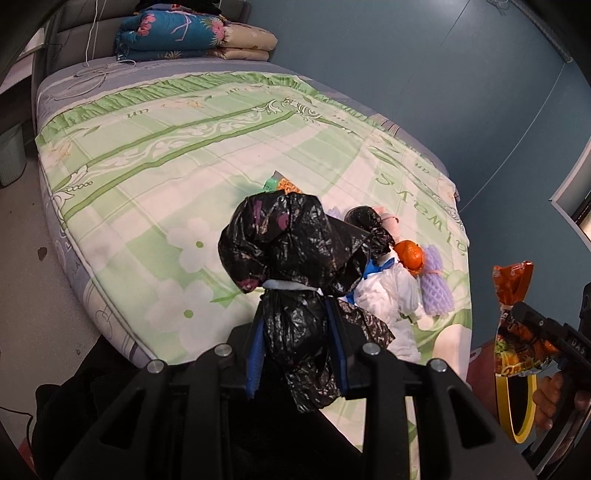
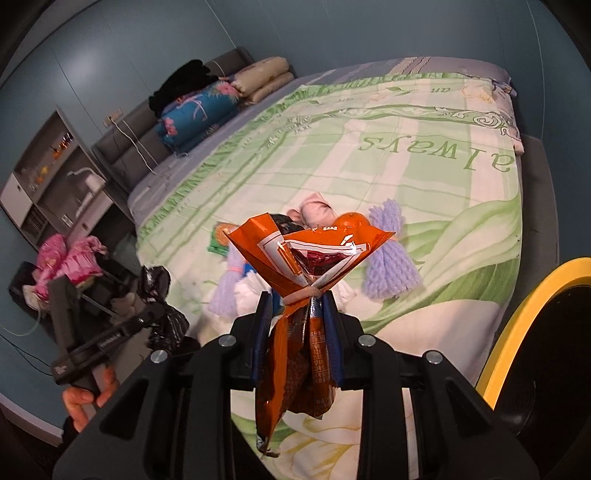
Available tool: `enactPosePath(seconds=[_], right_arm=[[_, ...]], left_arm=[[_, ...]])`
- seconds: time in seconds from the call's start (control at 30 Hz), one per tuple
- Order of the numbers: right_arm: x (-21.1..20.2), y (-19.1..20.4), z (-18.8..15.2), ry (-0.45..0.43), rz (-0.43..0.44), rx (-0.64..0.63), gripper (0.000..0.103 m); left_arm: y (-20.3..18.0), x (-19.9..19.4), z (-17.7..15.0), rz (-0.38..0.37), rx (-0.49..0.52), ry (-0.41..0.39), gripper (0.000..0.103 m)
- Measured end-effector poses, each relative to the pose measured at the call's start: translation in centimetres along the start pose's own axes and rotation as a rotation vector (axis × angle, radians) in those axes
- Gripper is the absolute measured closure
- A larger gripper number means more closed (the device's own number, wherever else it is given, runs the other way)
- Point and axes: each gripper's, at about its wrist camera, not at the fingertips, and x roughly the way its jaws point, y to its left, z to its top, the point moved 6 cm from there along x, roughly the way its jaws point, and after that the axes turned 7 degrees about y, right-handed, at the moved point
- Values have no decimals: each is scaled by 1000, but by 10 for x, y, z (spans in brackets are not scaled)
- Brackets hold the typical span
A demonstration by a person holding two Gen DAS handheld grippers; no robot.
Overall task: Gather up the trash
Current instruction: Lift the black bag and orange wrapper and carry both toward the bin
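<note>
**A:** Left wrist view first. What does the left gripper [image 1: 295,325] have?

**B:** Its two blue-padded fingers are closed tight on a crumpled black plastic bag [image 1: 291,254]. The bag bulges above the fingertips and a tail of it hangs below, over the near edge of the bed [image 1: 155,155].

**A:** And on the green floral bedspread?

**B:** At twelve o'clock from the bag, a small green and orange packet [image 1: 279,183] peeks out just behind it. At three o'clock lies a heap: a white plastic bag [image 1: 388,291], an orange fruit [image 1: 410,254] touching a purple foam net [image 1: 437,286], and a pink item [image 1: 388,218] behind a second bit of black plastic. Folded quilts [image 1: 177,31] sit at the far end, at eleven o'clock.

**A:** The right-hand edge?

**B:** The right gripper [image 1: 524,314] shows at four o'clock, pinching an orange snack wrapper [image 1: 511,280]. Below it is a bin with a yellow rim [image 1: 517,406].

**A:** Right wrist view?

**B:** At eight o'clock the left gripper [image 2: 147,310] is there with the black plastic bag [image 2: 166,321], a hand [image 2: 85,398] on its handle. At centre the right gripper [image 2: 299,306] is clamped on the orange snack wrapper [image 2: 306,251], whose torn mouth fans open above the fingers. The heap lies just beyond it on the bed [image 2: 406,147]. The bin's yellow rim [image 2: 524,306] curves at four o'clock.
</note>
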Motion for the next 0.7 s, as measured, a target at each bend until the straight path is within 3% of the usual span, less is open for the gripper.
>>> enactPosePath(seconds=[0.37,0.7], right_arm=[[-65,5,12,-108,60,1,76],[-124,3,9,-222,38,-23,76]], left_arm=[[-18,-34,1,-1,29,-59,75],[-65,-58,1,-50,121,-103,75]])
